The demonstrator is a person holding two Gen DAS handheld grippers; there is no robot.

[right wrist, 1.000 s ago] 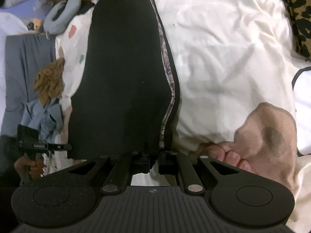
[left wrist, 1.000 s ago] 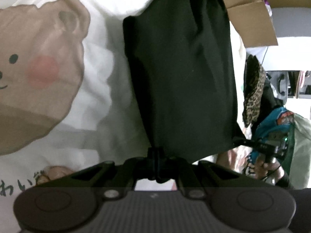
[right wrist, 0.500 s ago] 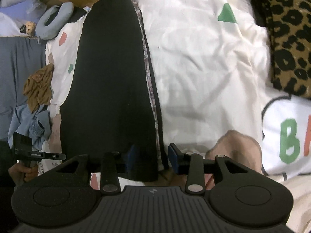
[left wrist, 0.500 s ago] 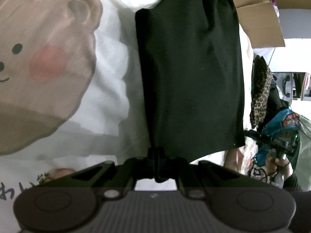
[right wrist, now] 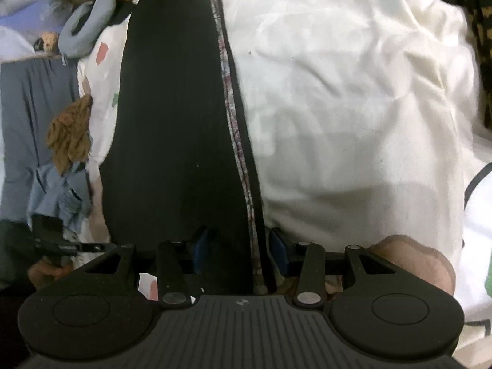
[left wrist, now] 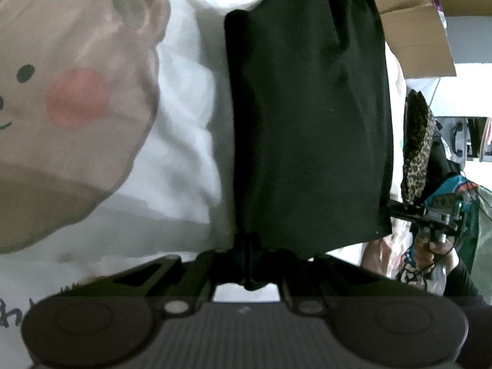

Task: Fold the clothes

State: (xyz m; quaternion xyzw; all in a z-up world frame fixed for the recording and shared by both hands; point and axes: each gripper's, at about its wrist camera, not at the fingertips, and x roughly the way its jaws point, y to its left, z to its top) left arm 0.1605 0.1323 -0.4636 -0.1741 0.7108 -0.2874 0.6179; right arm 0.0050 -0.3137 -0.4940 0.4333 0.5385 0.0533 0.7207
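The left gripper [left wrist: 247,246] pinches the black garment [left wrist: 307,123]; the right gripper [right wrist: 240,246] has just been opening, half-wide around its hem — one-sided tension could skew the fold.

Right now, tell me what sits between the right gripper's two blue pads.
In the right wrist view, the black garment with its patterned side stripe runs between the right gripper pads, which have just been opening and no longer press it.
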